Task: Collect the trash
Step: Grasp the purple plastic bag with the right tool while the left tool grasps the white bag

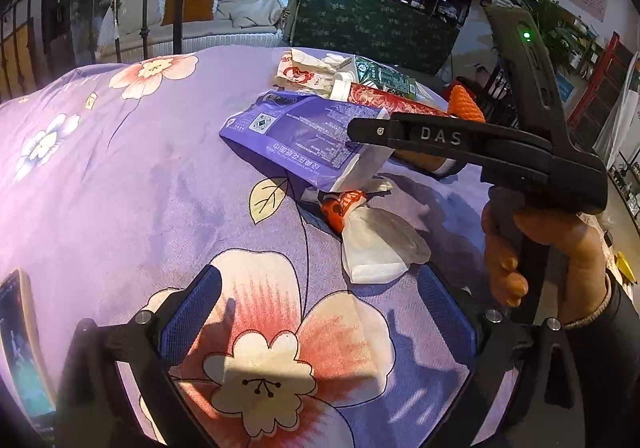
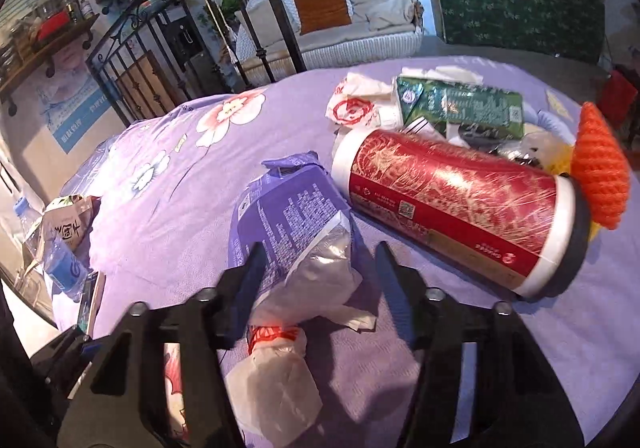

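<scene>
Trash lies on a purple floral cloth (image 1: 140, 188). A purple tissue pack (image 1: 304, 136) (image 2: 288, 216) lies next to a red cylindrical can (image 2: 452, 200) (image 1: 384, 98). A green carton (image 2: 464, 108) (image 1: 380, 74) and a crumpled red-printed wrapper (image 2: 356, 106) (image 1: 304, 70) lie behind. A white and orange wrapper (image 1: 368, 236) (image 2: 276, 364) lies nearest. My right gripper (image 2: 320, 272) is open, its fingers either side of the tissue pack's torn end. My left gripper (image 1: 316, 304) is open and empty, low over the cloth, just short of the white wrapper.
A phone (image 1: 22, 344) lies at the cloth's left edge. A water bottle (image 2: 56, 252) and a paper bag (image 2: 68, 224) sit at the far left. An orange knitted toy (image 2: 600, 172) lies by the can. A metal bed frame (image 2: 168, 60) and white sofa (image 2: 340, 24) stand behind.
</scene>
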`<state>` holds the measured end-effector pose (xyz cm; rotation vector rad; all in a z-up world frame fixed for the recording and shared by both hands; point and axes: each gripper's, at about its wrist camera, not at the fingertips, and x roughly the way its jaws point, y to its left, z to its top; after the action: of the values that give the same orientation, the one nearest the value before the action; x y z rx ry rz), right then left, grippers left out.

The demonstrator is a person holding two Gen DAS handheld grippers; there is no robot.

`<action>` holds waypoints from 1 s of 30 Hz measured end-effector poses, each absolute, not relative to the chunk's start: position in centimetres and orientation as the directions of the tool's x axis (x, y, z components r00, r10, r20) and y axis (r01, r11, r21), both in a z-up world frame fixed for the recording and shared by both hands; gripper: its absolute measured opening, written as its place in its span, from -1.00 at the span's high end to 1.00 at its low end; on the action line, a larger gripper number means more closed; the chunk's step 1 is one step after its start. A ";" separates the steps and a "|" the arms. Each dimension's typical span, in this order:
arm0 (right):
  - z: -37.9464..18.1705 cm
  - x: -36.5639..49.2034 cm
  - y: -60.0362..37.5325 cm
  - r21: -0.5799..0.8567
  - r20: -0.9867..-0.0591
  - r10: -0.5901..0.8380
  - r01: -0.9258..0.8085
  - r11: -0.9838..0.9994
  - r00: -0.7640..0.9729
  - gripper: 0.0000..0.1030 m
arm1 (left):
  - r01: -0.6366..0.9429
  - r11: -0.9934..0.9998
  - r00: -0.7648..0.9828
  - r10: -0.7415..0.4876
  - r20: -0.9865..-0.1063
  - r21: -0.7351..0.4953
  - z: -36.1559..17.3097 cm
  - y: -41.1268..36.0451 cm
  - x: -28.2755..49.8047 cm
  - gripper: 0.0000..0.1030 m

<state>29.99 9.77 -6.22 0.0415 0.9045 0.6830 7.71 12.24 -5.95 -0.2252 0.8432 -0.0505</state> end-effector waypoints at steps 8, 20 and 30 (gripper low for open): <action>-4.6 27.3 10.2 0.292 -0.652 0.609 -0.593 0.751 0.451 0.62 | -0.042 0.972 0.658 -0.149 -0.738 -0.233 -6.4 12.4 8.1 -0.87; 2.0 22.9 6.9 0.210 -0.487 0.645 -0.638 0.741 0.588 0.92 | -0.029 0.965 0.642 -0.183 -0.744 -0.262 -6.6 12.2 9.7 -0.86; 4.8 20.0 1.4 0.194 -0.423 0.596 -0.575 0.795 0.682 0.91 | 0.002 0.971 0.571 -0.196 -0.797 -0.238 -7.0 10.7 15.3 -0.82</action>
<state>20.03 1.42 4.80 0.0463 0.4904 0.6571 15.33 10.67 -7.01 -0.2205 0.9578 -0.1172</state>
